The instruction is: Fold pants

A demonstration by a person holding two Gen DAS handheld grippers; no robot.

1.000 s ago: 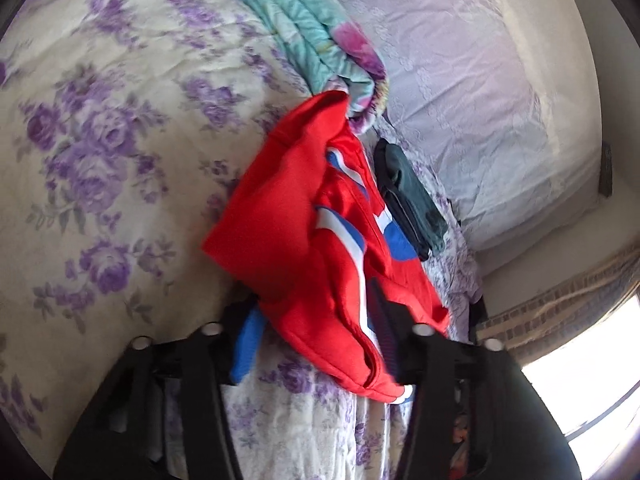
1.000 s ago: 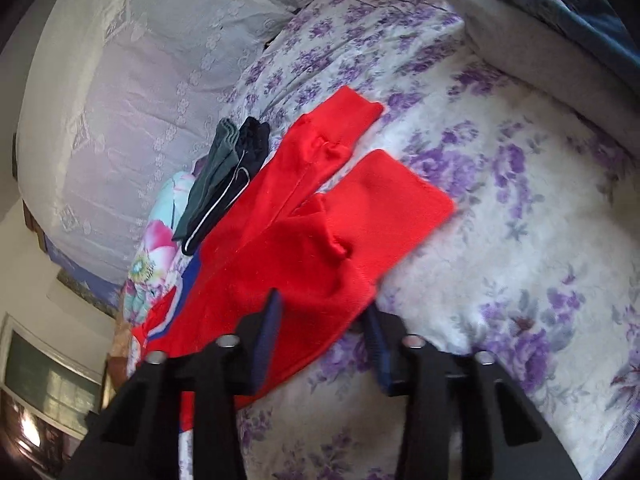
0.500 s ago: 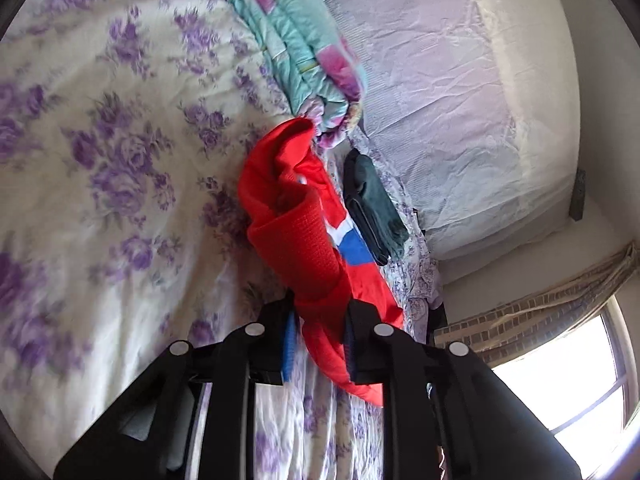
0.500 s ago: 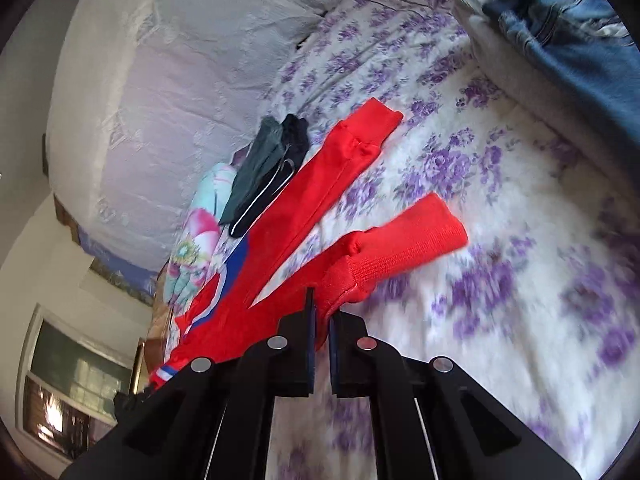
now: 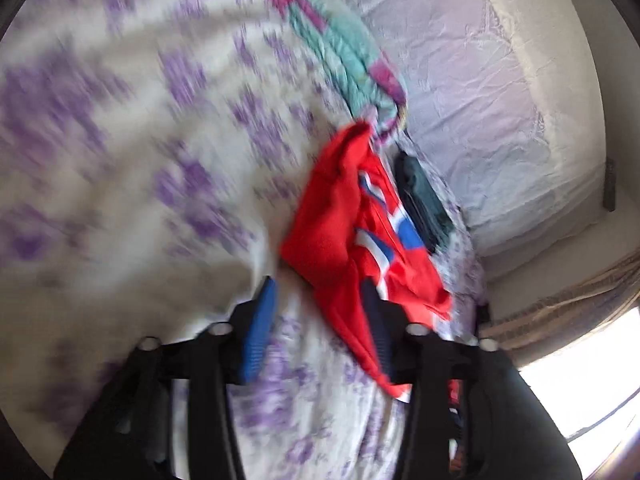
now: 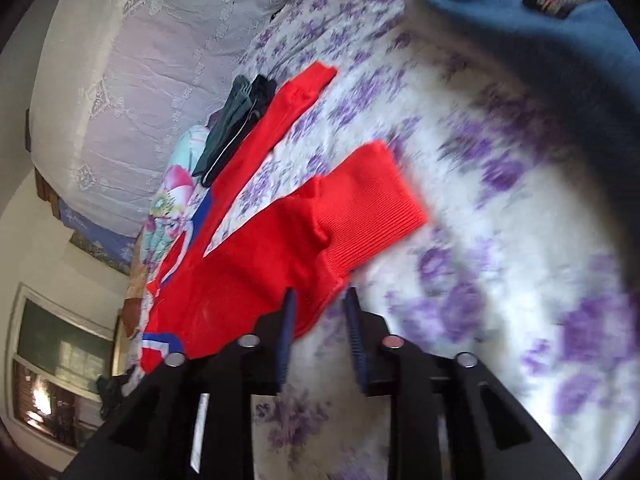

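Note:
Red pants (image 5: 340, 224) with blue and white side stripes lie on the purple-flowered bedsheet (image 5: 120, 168). In the left wrist view the waist end is bunched, and its hem drapes across the right finger of my left gripper (image 5: 318, 286). That gripper's jaws are opening, with only the cloth's edge between them and no pad pressing. In the right wrist view the pants (image 6: 256, 264) spread into two legs, the near ribbed cuff (image 6: 376, 204) lying flat. My right gripper (image 6: 320, 294) is opening too, with a loose fold of red cloth between its fingers.
A folded dark green garment (image 5: 424, 208) lies beside the pants, next to a teal floral quilt (image 5: 348, 60). White lace-covered bedding (image 6: 140, 60) rises behind them. Blue clothing (image 6: 520, 4) sits at the far right of the bed. A window (image 5: 592, 380) is at the lower right.
Half a second ago both grippers were shut on the red cloth and lifting it. Now both sets of jaws have parted and the cloth has dropped back onto the sheet. Both views have shifted and blurred.

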